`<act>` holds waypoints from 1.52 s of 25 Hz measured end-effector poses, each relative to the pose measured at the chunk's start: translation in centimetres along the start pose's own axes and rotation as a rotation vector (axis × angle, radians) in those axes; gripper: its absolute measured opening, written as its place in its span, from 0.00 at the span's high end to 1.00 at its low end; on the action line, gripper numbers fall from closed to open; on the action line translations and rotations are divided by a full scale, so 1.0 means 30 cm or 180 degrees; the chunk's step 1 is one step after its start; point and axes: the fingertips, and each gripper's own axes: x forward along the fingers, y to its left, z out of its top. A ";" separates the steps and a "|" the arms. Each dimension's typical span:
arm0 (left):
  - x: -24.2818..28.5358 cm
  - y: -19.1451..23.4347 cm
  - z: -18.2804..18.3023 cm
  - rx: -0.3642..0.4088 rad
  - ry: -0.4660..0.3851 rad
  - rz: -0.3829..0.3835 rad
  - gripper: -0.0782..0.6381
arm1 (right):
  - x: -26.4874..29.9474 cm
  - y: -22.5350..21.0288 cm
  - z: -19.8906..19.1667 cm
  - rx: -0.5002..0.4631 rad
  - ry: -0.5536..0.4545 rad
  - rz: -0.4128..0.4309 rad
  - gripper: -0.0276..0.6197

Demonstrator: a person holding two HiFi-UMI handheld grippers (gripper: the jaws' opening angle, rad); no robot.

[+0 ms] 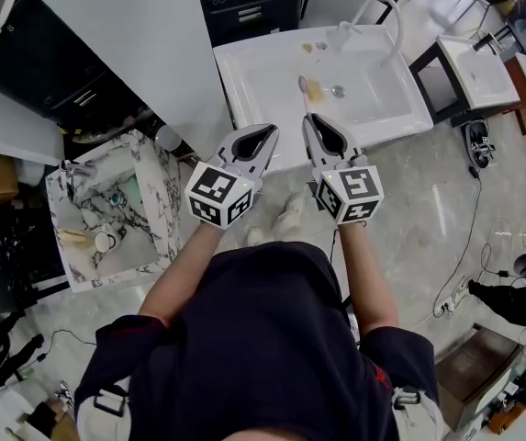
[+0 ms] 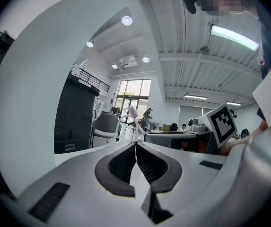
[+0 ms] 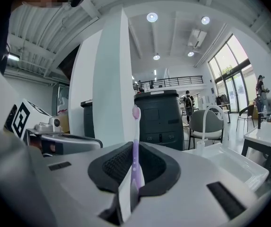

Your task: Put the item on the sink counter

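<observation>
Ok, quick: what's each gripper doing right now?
Left gripper: shut, nothing between its jaws.
Right gripper: shut on the purple toothbrush, gripped by its handle.

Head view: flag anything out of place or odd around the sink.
A yellowish lump lies in the basin of the white sink, beside the drain, rather than on its counter. The right tongs clamp a purple toothbrush upright. Nothing looks spilled or broken.
</observation>
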 end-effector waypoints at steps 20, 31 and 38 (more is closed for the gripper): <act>0.298 0.070 0.018 -0.0268 0.0068 0.0117 0.87 | 0.138 -0.259 0.007 0.0034 0.0042 0.0202 0.86; 0.447 0.119 0.012 -0.0303 0.0135 0.0361 0.87 | 0.220 -0.427 -0.014 0.0086 0.0112 0.0346 0.86; 0.519 0.118 0.022 -0.0287 0.0147 0.0507 0.87 | 0.247 -0.505 -0.016 0.0138 0.0108 0.0476 0.86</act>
